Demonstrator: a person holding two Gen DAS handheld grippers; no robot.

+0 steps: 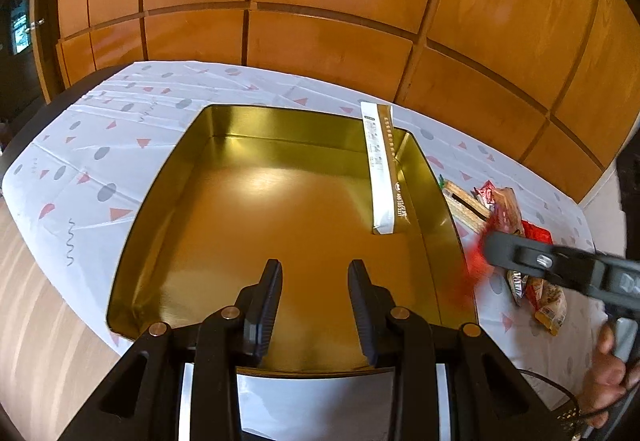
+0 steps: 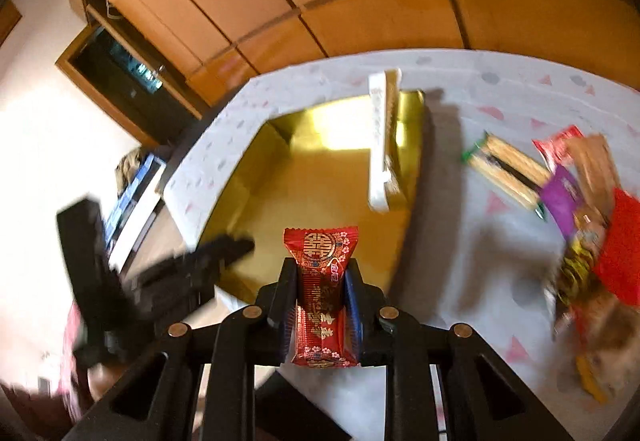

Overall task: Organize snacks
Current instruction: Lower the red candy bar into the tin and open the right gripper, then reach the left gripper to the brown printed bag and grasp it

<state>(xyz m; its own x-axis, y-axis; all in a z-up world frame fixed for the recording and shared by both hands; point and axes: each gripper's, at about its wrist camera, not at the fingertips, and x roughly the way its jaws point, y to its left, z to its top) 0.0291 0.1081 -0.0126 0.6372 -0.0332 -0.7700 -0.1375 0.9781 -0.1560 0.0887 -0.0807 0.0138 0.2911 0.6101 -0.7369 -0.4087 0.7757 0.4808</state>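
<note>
An open gold tin (image 1: 248,209) lies on the patterned tablecloth, with one white-and-gold stick packet (image 1: 382,177) leaning against its right wall. My left gripper (image 1: 315,265) hovers over the tin's near edge, open with nothing between its fingers. In the right wrist view my right gripper (image 2: 321,263) is shut on a red snack packet (image 2: 320,305) with gold print, held upright above the cloth just right of the tin (image 2: 304,181). From the left wrist view the right gripper (image 1: 486,245) comes in from the right with that red packet (image 1: 474,273) blurred.
A loose pile of snack packets (image 2: 584,225) and a biscuit-stick pack (image 2: 508,169) lie on the cloth (image 2: 460,241) right of the tin. Wooden wall panels (image 1: 320,1) stand behind the table. The table's left edge drops to the floor (image 1: 36,301). A hand (image 1: 608,373) holds the right tool.
</note>
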